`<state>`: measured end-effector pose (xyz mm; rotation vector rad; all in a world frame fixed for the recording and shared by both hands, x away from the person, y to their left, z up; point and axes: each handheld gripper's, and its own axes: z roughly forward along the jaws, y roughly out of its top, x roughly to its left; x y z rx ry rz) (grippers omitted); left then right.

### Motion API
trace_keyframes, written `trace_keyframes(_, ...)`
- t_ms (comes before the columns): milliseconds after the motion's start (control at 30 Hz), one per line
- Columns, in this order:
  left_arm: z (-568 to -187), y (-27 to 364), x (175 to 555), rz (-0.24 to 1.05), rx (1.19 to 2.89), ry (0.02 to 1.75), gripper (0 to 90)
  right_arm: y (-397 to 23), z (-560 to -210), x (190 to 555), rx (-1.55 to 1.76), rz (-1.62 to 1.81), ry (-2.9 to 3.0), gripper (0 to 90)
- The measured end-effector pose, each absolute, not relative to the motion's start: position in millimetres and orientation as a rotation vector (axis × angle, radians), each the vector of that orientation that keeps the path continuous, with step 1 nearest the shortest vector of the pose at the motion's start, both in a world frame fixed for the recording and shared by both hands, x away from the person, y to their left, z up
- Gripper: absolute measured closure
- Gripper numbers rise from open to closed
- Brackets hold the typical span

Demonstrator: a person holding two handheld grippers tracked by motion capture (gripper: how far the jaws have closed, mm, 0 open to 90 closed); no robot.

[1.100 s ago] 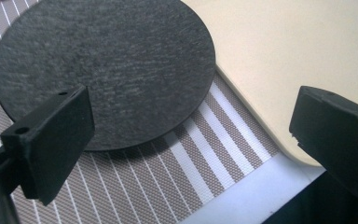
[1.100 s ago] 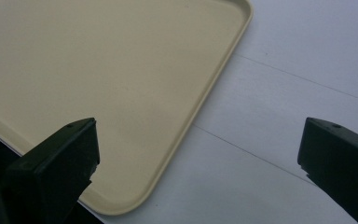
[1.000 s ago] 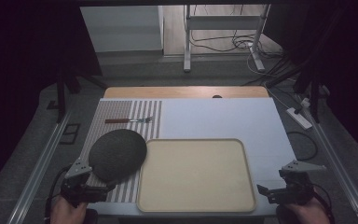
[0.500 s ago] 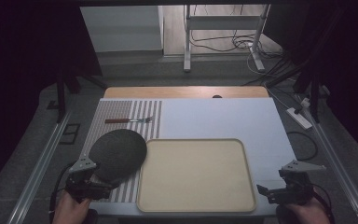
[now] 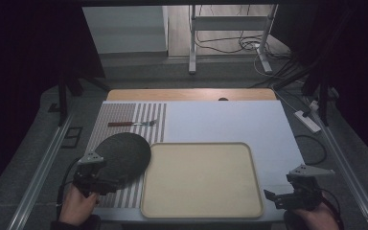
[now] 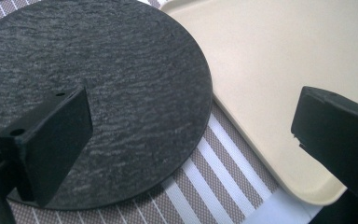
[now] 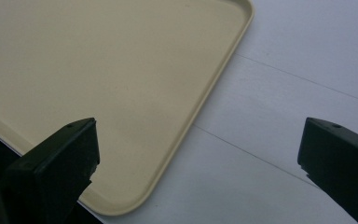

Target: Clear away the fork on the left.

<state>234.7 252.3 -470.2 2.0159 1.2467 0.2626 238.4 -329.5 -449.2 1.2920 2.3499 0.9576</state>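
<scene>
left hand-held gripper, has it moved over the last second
Yes. The left hand-held gripper has moved forward, away from the table's near edge, and now reaches over the round dark plate.

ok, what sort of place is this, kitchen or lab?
Probably a lab recording rig, not a kitchen: a table dressed like a place setting, with a round dark slate plate on a striped grey placemat beside a beige plastic tray, dark curtains around, loose cables on the floor behind.
</scene>
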Motion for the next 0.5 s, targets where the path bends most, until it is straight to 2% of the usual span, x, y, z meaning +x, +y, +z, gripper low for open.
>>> trace_keyframes(500, -466.5, 250.5, 269.4, 0.252, 2.007, 1.245, 0.0, -329.2, -449.4, 238.8, 1.293, 0.954, 2.353, 0.0)
